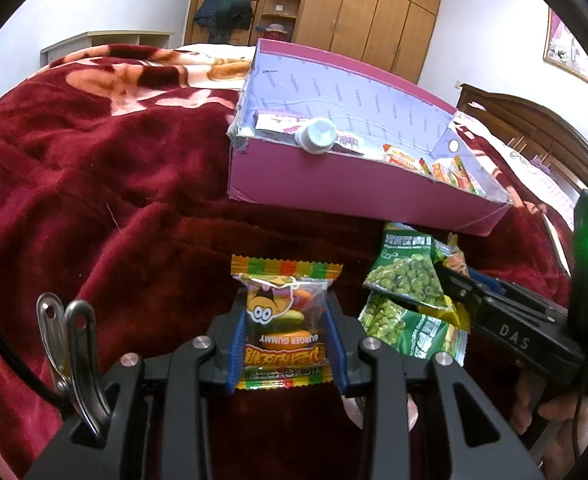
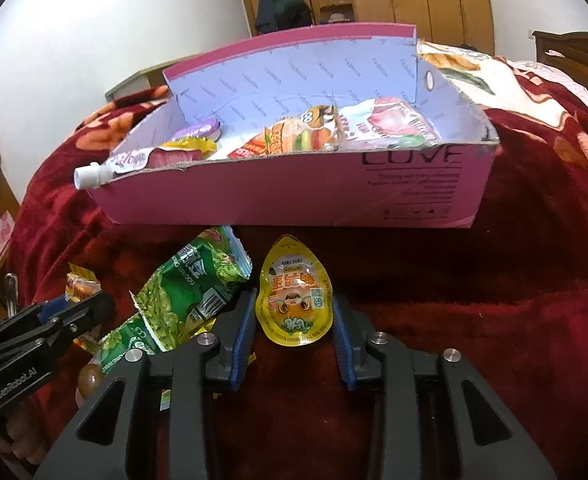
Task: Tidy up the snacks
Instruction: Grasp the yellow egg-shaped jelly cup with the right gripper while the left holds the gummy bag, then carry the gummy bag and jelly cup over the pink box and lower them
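A dark red blanket (image 1: 106, 184) with pale flowers covers the bed and fills both views; on it, toward twelve o'clock from both grippers, stands the pink box (image 2: 254, 200) with its lilac lining, open at the top; inside it lie a spouted pouch (image 2: 134, 162) whose white cap pokes over the near rim at about ten o'clock in the right wrist view, a burger gummy packet (image 2: 294, 138) near the middle and a pink-and-white packet (image 2: 389, 126) at one o'clock. Two green pea packets (image 1: 407, 300) lie overlapped on the blanket just in front of the box, at two o'clock from the left gripper and at ten o'clock from the right.

The left gripper (image 1: 288, 340) is clamped on a burger gummy pack (image 1: 286, 320), blue pads pressed against both its sides, the pack standing up toward twelve o'clock. The right gripper (image 2: 294, 332) has a yellow egg-shaped snack pouch (image 2: 294, 300) lying on the blanket between its fingers; the left blue pad looks to touch the pouch's edge, the right pad stands just beside it with a sliver of gap, so the jaws are not gripping it.
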Available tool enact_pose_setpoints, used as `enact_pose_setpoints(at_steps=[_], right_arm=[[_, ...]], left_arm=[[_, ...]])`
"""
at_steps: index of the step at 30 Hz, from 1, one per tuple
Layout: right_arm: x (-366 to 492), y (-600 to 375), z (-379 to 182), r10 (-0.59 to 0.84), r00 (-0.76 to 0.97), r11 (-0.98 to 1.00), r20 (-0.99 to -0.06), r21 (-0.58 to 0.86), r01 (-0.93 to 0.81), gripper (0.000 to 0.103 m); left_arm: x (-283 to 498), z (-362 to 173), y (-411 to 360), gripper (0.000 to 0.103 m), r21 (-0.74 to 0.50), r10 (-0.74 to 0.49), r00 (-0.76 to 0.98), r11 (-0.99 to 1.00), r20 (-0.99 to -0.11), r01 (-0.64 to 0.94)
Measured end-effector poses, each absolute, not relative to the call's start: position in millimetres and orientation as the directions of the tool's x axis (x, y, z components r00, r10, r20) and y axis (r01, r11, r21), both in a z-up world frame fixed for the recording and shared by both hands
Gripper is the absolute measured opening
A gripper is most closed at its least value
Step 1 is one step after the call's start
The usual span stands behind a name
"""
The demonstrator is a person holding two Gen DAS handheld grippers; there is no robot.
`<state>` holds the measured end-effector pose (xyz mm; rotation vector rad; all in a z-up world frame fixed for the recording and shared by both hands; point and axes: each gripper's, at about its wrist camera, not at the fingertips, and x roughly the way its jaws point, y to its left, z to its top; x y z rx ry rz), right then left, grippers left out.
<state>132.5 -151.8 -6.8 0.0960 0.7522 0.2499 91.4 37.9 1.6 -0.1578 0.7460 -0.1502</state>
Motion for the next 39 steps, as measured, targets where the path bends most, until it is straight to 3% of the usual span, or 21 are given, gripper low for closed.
enact_pose_setpoints(at_steps=[27,39], right_arm=[[84,-160,33,0.306,0.785,0.951,-0.539,0.206,-0.230,0.036],[86,-165,44,0.321,0.789,0.946,-0.524,0.225,-0.236,0.036]], left_arm=[[63,44,24,0.035,-0.162,-0.184,0.775,0.981,-0.604,0.106],[95,79,17,0.035,-0.101,-0.170,0.816,0.985,-0.552,0.137]])
